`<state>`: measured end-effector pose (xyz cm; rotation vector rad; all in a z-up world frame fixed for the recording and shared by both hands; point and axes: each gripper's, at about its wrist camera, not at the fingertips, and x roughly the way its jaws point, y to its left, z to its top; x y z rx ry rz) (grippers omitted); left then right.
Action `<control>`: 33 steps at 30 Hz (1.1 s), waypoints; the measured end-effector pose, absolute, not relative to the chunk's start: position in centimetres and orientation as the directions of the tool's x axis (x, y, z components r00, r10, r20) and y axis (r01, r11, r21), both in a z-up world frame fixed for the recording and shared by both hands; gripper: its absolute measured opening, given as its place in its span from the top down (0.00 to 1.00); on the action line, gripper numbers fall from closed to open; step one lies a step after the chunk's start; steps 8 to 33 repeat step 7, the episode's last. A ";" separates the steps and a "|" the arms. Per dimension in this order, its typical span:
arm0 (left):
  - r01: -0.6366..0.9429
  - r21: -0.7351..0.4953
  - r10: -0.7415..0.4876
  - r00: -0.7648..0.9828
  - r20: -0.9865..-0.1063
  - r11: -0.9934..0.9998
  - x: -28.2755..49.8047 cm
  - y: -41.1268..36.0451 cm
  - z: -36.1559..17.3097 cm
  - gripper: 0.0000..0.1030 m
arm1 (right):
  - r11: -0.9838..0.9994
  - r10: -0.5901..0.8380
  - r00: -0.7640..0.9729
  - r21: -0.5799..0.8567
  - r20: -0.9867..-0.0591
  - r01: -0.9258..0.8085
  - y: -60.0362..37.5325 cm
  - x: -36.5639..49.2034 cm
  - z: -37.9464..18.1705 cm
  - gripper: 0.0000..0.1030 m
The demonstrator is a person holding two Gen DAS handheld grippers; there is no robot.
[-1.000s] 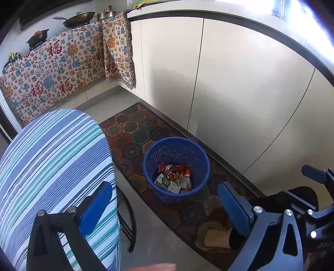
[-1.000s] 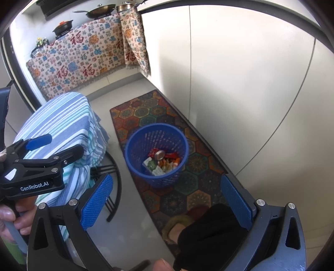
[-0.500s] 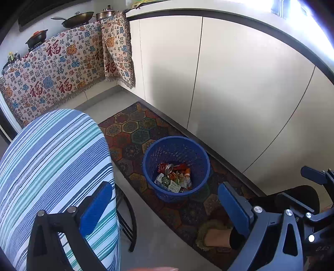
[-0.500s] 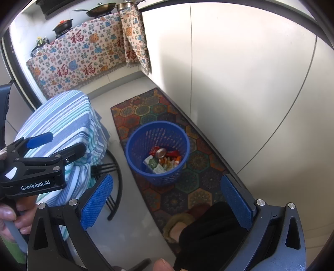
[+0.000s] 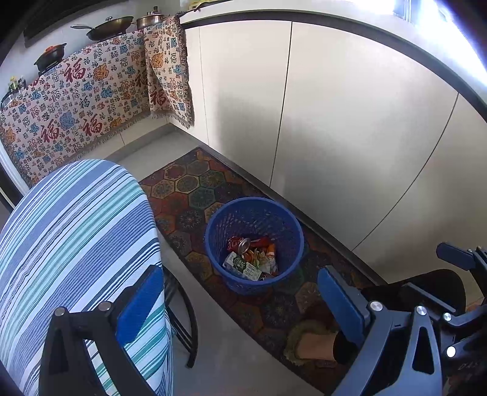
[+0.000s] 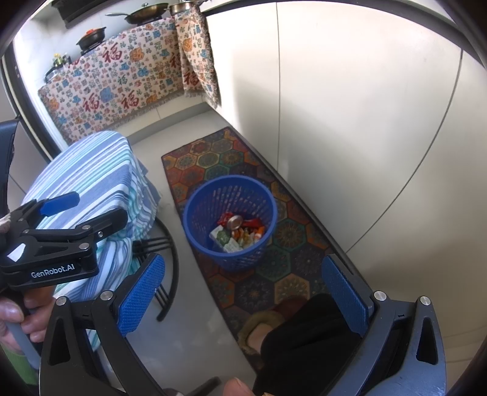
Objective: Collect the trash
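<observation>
Both grippers, left gripper [image 5: 234, 304] and right gripper [image 6: 243, 292], are hanging spread and empty above the blue basket [image 6: 194, 210], where trash [image 6: 237, 231] is lying, on the patterned rug [image 6: 289, 237].

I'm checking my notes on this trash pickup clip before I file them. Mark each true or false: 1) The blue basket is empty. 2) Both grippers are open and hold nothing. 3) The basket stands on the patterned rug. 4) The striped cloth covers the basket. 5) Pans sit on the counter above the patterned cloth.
1) False. The blue basket holds a can and wrappers.
2) True. The left gripper and right gripper are open, with nothing between their fingers.
3) True. It stands on the patterned rug.
4) False. The striped cloth covers a separate piece of furniture beside the basket.
5) True. Pans sit above the patterned cloth.
</observation>
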<state>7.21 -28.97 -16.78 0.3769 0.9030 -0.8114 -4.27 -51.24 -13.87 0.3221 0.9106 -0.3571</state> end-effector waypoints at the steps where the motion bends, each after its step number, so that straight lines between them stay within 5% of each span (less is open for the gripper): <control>1: 0.760 -0.035 -0.461 0.357 -0.812 0.650 7.2 -29.0 -16.8 0.00 | 0.893 -0.164 0.561 0.118 -0.812 0.433 -51.2 -4.2 -13.9 0.00; 33: 0.763 -0.040 -0.468 0.354 -0.809 0.645 6.9 -29.1 -17.0 0.00 | 0.889 -0.164 0.554 0.121 -0.816 0.441 -51.1 -4.3 -14.2 0.00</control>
